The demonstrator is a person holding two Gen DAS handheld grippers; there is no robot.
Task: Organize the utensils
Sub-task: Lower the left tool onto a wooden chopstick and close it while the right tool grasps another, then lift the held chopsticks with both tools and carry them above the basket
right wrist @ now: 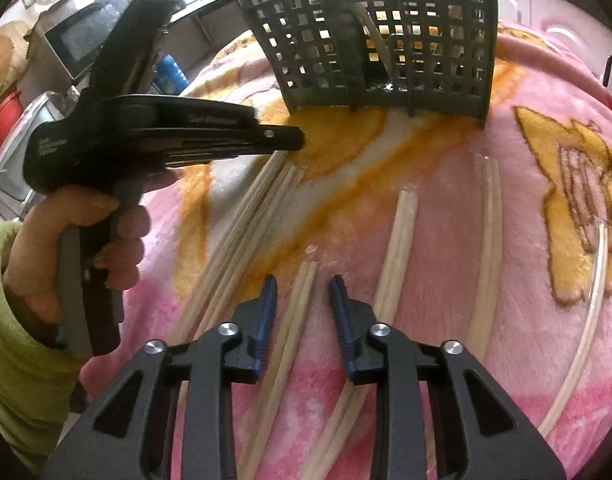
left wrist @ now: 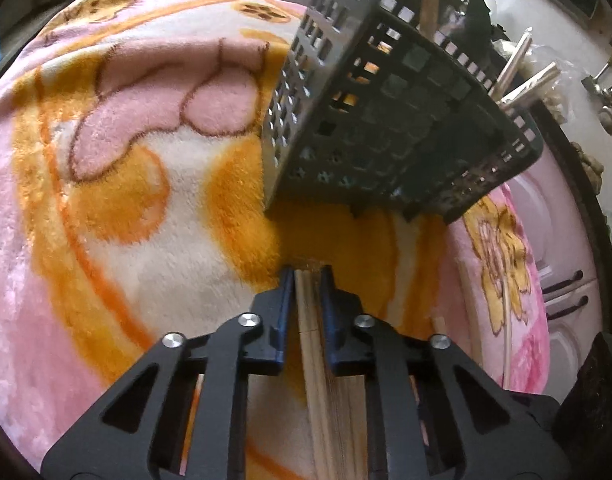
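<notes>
Gripping a pair of chopsticks point(left wrist: 310, 320), the left gripper point(left wrist: 309, 276) sits low before the utensil basket point(left wrist: 385, 120); a tilted lift could spill the pair. Right wrist view: right gripper point(right wrist: 302, 284) parted, empty, above loose chopsticks point(right wrist: 294, 320) on blanket point(right wrist: 445, 240); left hand point(right wrist: 86, 248) visible here only.

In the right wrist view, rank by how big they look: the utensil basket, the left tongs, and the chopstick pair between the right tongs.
1. Utensil basket
2. Left tongs with handle, nearly as large; nearer the camera, so uncertain
3. Chopstick pair, clearly the slimmest
</notes>
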